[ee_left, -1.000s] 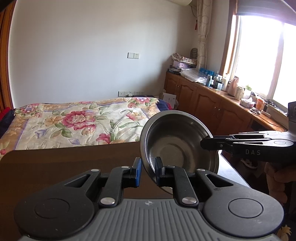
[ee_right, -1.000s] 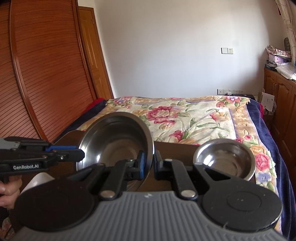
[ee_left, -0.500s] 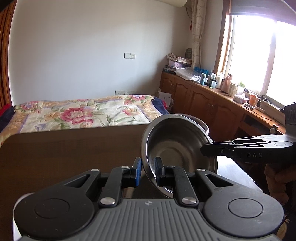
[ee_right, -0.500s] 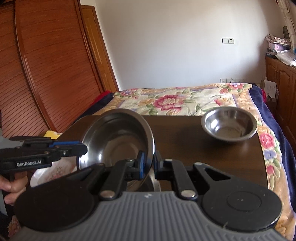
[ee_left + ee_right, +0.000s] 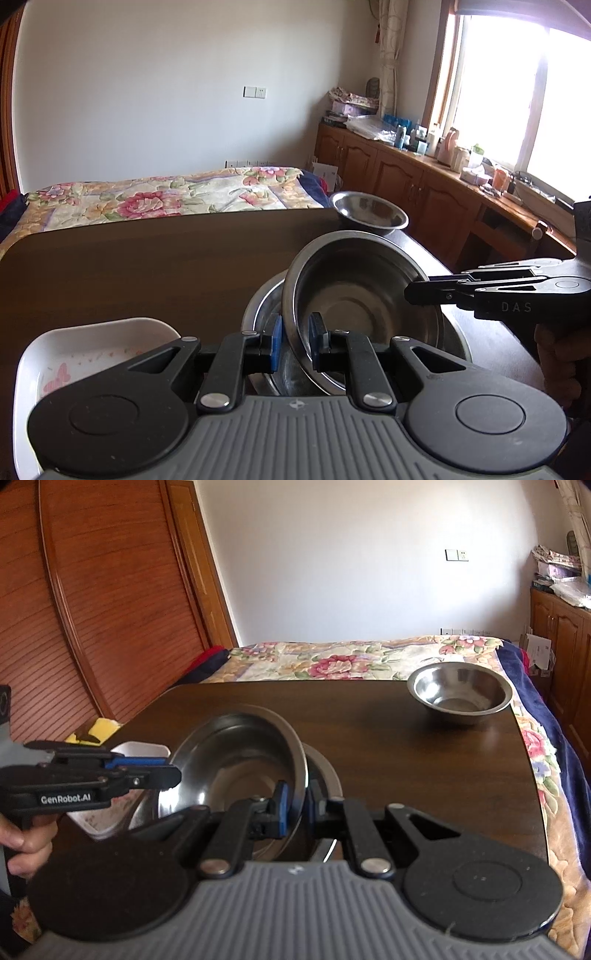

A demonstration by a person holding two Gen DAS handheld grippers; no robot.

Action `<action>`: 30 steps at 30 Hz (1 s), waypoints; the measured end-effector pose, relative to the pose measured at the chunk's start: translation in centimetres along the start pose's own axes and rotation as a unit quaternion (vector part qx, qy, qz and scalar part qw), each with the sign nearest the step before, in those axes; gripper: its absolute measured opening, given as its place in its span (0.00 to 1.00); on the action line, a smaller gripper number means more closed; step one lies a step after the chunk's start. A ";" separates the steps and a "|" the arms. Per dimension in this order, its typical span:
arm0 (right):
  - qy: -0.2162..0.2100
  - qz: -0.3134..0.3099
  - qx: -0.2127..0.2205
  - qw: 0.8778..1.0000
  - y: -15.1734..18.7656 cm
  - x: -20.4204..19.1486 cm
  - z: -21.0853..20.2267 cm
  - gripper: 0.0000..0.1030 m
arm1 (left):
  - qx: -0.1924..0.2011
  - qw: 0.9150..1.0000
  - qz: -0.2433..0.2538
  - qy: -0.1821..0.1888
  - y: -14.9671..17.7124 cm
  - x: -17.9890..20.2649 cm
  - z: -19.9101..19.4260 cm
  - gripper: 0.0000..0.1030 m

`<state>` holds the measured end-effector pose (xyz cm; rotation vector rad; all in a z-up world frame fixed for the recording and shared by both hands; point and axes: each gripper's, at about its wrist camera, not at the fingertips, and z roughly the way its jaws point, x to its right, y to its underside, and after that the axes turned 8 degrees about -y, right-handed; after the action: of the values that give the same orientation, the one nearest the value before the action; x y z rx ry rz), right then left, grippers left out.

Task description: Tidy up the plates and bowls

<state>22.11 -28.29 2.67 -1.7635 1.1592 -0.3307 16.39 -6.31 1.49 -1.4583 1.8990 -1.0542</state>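
Now the steel bowl (image 5: 354,306), gripped at opposite rims by the left gripper (image 5: 295,341) and right gripper (image 5: 295,805), has been lowered, apparently into a larger basin (image 5: 456,338) on the table (image 5: 406,746).

Shiny round stainless-steel bowl (image 5: 354,306) sits lower centre of the left wrist view, tilted with its opening facing up-left — rim pinched on two opposite sides, its lower part inside a wider, shallower steel bowl (image 5: 264,314) resting flat on the dark wooden table. In the right wrist view the tilted bowl (image 5: 236,760) is centre-left, the wider bowl (image 5: 325,771) showing just right of it. Smaller steel bowl (image 5: 460,692) stands upright, empty, upper right, near the table's far corner. White rectangular dish with pink print (image 5: 74,362) lies lower left.
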 end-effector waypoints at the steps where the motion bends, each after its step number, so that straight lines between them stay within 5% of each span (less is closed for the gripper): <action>1: 0.002 -0.004 -0.001 1.000 0.0 -0.1 0.1 0.12 | -0.002 1.000 0.003 0.000 0.0 0.0 0.0 0.41; 24: 0.016 -0.031 -0.010 0.999 0.7 -0.8 0.8 0.14 | -0.027 1.000 0.016 -0.001 0.4 0.1 1.0 0.42; 30: 0.015 -0.037 0.001 0.999 0.4 -0.9 0.7 0.25 | -0.024 1.000 0.015 -0.002 0.5 0.0 0.9 0.46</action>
<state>21.90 -27.23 2.25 -1.8085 1.1178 -0.4035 16.79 -6.53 0.60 -1.4529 1.9503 -0.9982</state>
